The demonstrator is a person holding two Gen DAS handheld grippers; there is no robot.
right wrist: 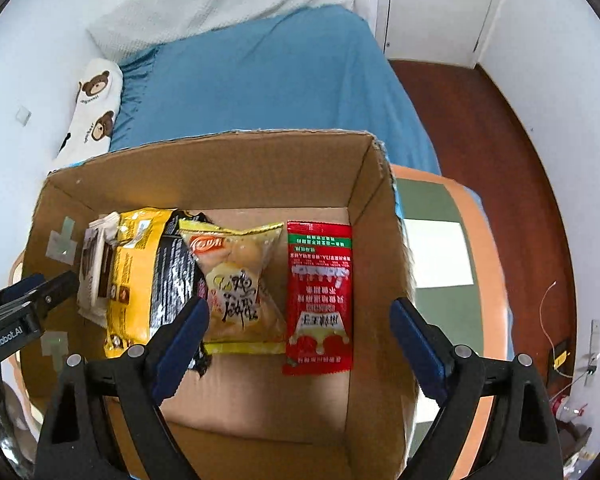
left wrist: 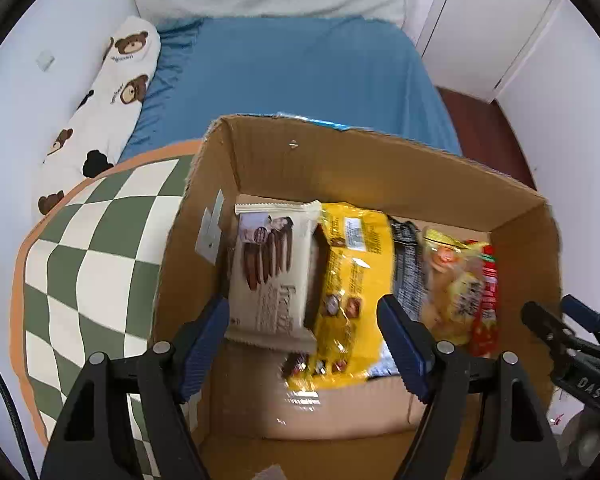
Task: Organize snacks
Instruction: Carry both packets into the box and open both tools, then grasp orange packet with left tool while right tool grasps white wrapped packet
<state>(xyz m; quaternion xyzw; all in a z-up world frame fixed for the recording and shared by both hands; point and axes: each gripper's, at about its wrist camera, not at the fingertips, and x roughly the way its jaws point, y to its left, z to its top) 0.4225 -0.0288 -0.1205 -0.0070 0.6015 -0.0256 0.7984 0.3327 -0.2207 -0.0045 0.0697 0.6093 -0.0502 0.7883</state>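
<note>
Inside the open brown cardboard box (right wrist: 236, 168), the snacks lie in a row across its floor: a cream-white biscuit packet printed with chocolate fingers (left wrist: 268, 276) at the left end, then a bright yellow candy bag (left wrist: 352, 280), a black-and-white printed pouch (right wrist: 172, 276), a clear yellow-edged bun packet (right wrist: 240, 292) and a flat red sachet (right wrist: 320, 296) at the right end. Each packet's long axis runs from the near wall toward the far wall, so they sit side by side like files.

Both tools point steeply down into the box. The left gripper (left wrist: 304, 344) has its blue pads spread, with the biscuit packet and yellow bag below and between them, pressing on nothing. The right gripper (right wrist: 300, 344) stands wider still and is empty, hovering above the bun packet and red sachet.

By my reading the left hand is nearer the biscuit end and the right nearer the red sachet.

The box rests on a green-and-white checked cushion (left wrist: 84, 264), with a blue bedsheet (left wrist: 300, 72) beyond.
</note>
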